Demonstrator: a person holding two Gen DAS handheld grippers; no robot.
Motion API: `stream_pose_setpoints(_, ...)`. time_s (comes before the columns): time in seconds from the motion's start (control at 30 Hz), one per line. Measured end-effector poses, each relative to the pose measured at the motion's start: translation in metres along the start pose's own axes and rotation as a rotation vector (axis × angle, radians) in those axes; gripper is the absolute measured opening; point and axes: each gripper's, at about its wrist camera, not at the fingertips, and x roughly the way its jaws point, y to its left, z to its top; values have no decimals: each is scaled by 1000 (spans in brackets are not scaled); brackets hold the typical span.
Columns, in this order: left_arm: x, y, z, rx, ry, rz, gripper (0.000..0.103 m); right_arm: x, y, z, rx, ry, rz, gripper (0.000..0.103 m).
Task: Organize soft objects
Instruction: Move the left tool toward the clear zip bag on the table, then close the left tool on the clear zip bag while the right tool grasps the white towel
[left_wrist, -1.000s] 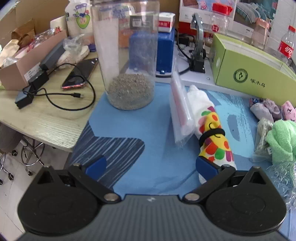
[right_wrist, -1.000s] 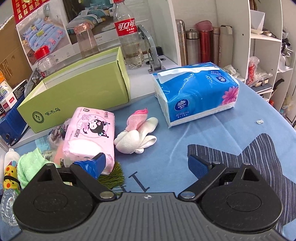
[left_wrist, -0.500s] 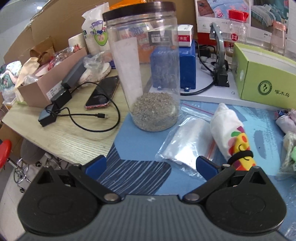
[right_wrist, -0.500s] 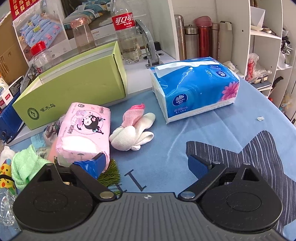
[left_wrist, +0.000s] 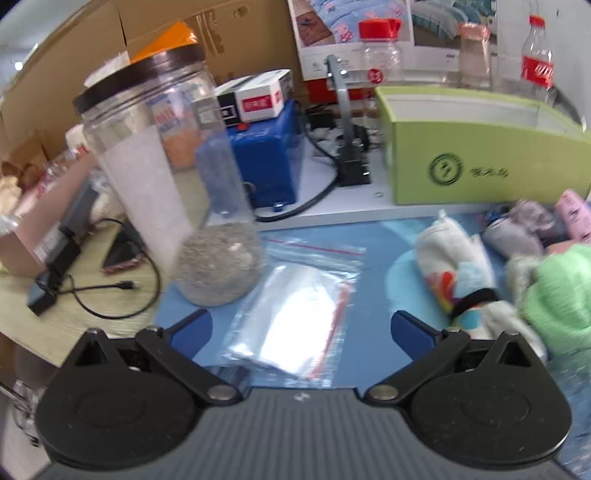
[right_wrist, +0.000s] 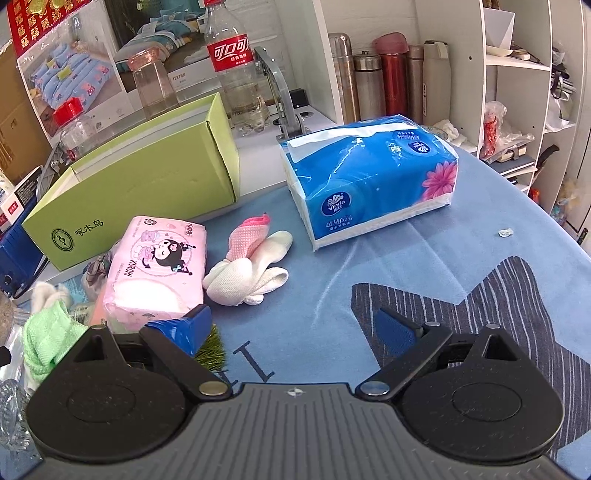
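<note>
My left gripper (left_wrist: 301, 328) is open above a clear zip bag (left_wrist: 295, 314) lying flat on the blue cloth. To its right lie a rolled patterned cloth with a black band (left_wrist: 458, 273) and a green towel (left_wrist: 557, 295). My right gripper (right_wrist: 295, 328) is open over bare cloth, holding nothing. Ahead of it sit a pink tissue pack (right_wrist: 159, 269), a white-and-pink sock bundle (right_wrist: 247, 269) and a blue tissue pack (right_wrist: 369, 181). The green towel (right_wrist: 44, 336) shows at that view's left edge. An open green box (right_wrist: 140, 184) stands behind them.
A tall clear jar (left_wrist: 173, 184) with grey granules stands just left of the zip bag. A blue device (left_wrist: 266, 158), cables and a phone (left_wrist: 122, 254) lie behind and left. Bottles (right_wrist: 236, 74) and flasks (right_wrist: 391, 74) line the back; shelves (right_wrist: 524, 92) stand at right.
The left gripper swung right and pulled back, bringing the zip bag between its fingers; the bag now lies flat. The right gripper drifted only slightly.
</note>
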Motion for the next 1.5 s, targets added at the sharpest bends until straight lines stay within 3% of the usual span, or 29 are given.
stream_pose_setpoints(0.07,10,13,-4,53,-1,-8,102,2,0,-1,-5,9,7,83)
stream_pose_setpoints(0.27,48,43,-1,90,42,-234,102,-1,-1,-7,-56,26,33,83)
stream_pose_setpoints(0.37,58,44,-3,83,39,-308,102,-13,-9,-15,-87,6,72,83)
stream_pose_setpoints(0.53,67,38,1,44,21,-363,102,-31,-25,-24,-83,-5,120,83)
stream_pose_setpoints(0.7,56,16,-3,120,13,-430,102,-40,-16,-35,-139,6,126,83)
stream_pose_setpoints(0.87,55,12,-4,121,14,-435,102,-61,23,-49,-273,-51,190,83)
stream_pose_setpoints(0.97,54,12,-4,119,17,-429,102,-57,48,-60,-369,-31,253,83)
stream_pose_setpoints(1.1,54,12,-4,119,16,-428,102,-38,61,-75,-496,29,144,82)
stream_pose_setpoints(1.27,54,14,-6,121,8,-432,102,-53,4,-51,-299,-15,60,83)
stream_pose_setpoints(1.4,54,14,-6,122,6,-434,102,-59,2,-48,-328,-27,115,83)
stream_pose_setpoints(1.5,54,14,-6,122,6,-435,102,-40,12,-40,-375,-25,94,83)
